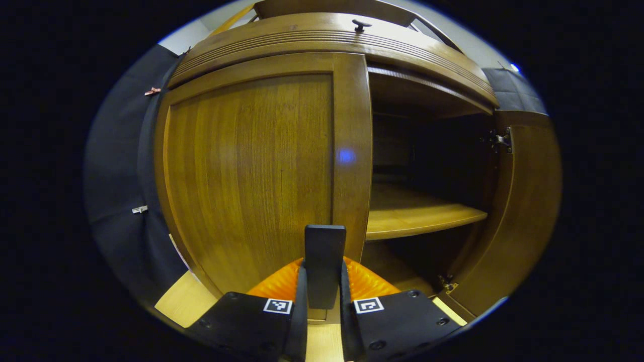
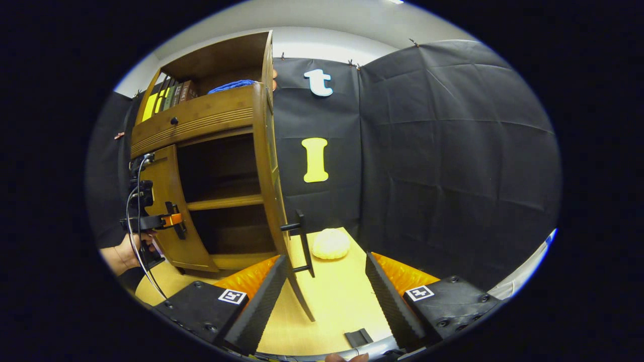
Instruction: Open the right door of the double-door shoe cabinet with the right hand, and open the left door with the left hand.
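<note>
Right door point(image 2: 274, 201) already swung wide open, its handle point(image 2: 301, 241) just ahead of the right gripper point(image 2: 324, 281), whose fingers are spread wide and hold nothing. Step in hand: the left door point(image 1: 251, 171), not yet opened. Left gripper point(image 1: 324, 281) is clamped on the left door's handle point(image 1: 324, 256), both fingers pressing it. Next move likely calls for pulling outward along the hinge arc.

Both views are sharp at centre and bow strongly toward the edges. Light falls from above, leaving the cabinet point(image 1: 427, 151) interior in deep shadow. A small blue flare spot sits on the left door point(image 1: 251, 171).
</note>
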